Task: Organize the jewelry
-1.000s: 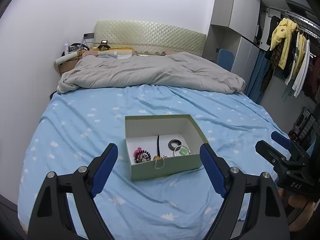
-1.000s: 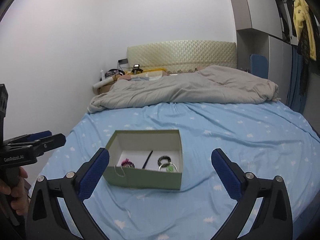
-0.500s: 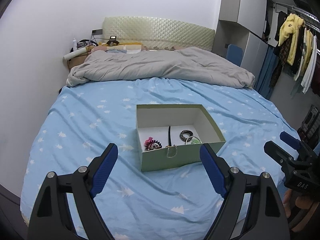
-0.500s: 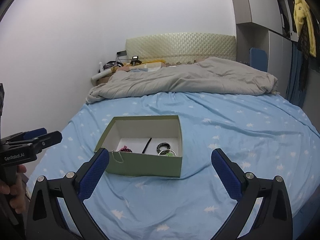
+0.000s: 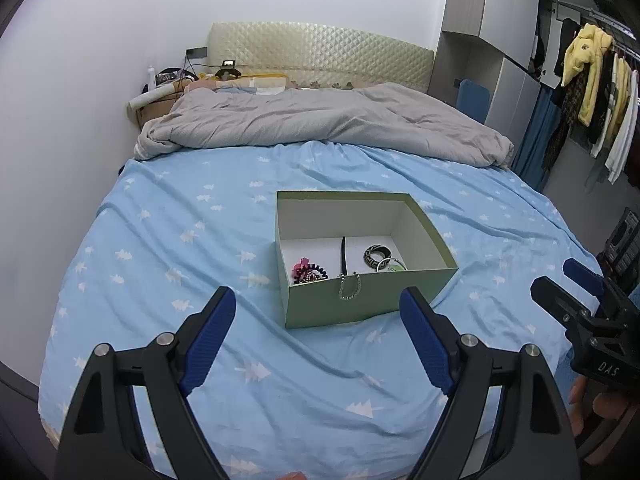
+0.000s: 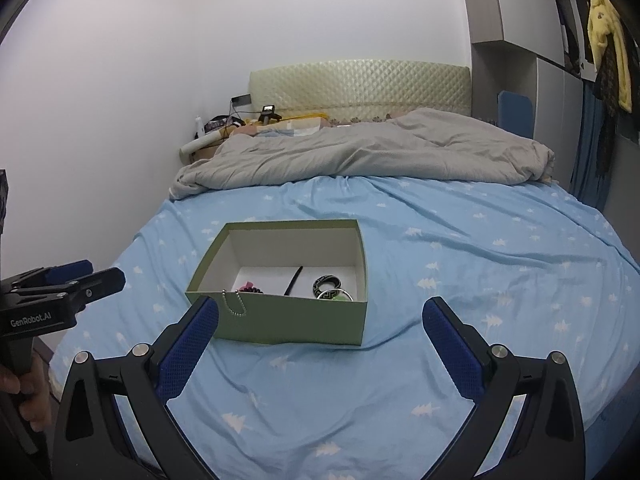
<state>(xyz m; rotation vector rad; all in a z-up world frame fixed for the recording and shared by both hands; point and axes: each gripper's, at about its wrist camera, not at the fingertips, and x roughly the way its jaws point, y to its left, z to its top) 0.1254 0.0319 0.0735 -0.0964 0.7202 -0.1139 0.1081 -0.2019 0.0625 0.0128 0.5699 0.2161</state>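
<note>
One green box (image 5: 362, 256) sits open-topped on the bed (image 5: 168, 248), straight ahead of the left claw (image 5: 320, 322) and just beyond its tips; ahead and slightly left of the right claw (image 6: 320, 334). Both claws gape wide, holding nothing, probably poised for a reach into the box.

Jewelry is all inside the box, none on the sheet:
- one pink-and-black beaded cluster (image 5: 307, 272), left end
- one black stick-like piece (image 5: 343, 254), centre
- one patterned bangle (image 5: 376, 256), right
- one thin ring (image 5: 389, 265) touching it, over something green
- one ball chain (image 5: 349, 289) draped over the near wall, likely snagged or half-placed.

Scene fits either sorting out or gathering in.
</note>
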